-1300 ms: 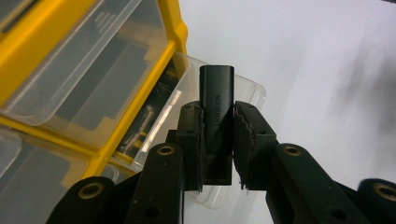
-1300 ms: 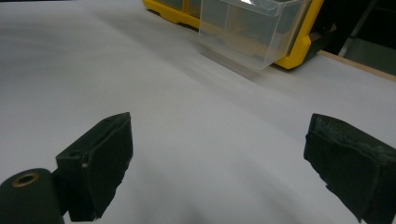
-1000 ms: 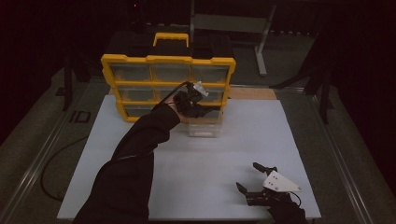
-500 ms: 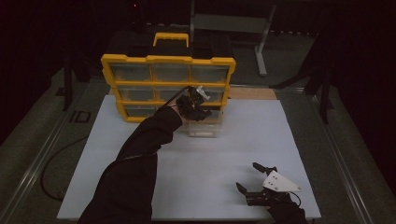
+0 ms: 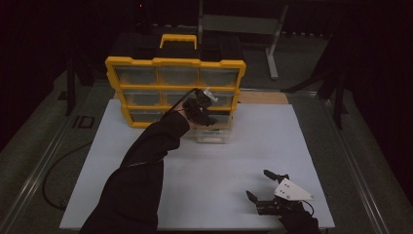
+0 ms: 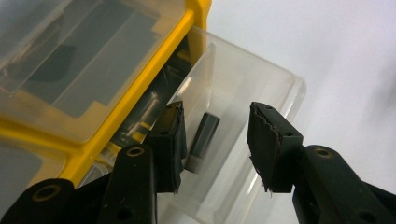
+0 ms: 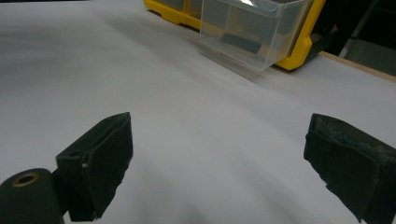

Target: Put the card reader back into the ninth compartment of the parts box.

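Our left gripper hovers over the pulled-out drawer, fingers parted narrowly around a small dark part on its floor. We should probably drop straight, keeping clear of the drawer wall and the organizer. The right gripper rests wide open on the surface.

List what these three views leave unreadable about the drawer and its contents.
- High view: the left gripper and sleeve cover the pulled-out clear drawer; its contents are too small and dim.
- Left gripper view: the dark block in the drawer is partly behind a jaw, so its kind is unclear.
- Right gripper view: the drawer is cut by the top edge and blurred.
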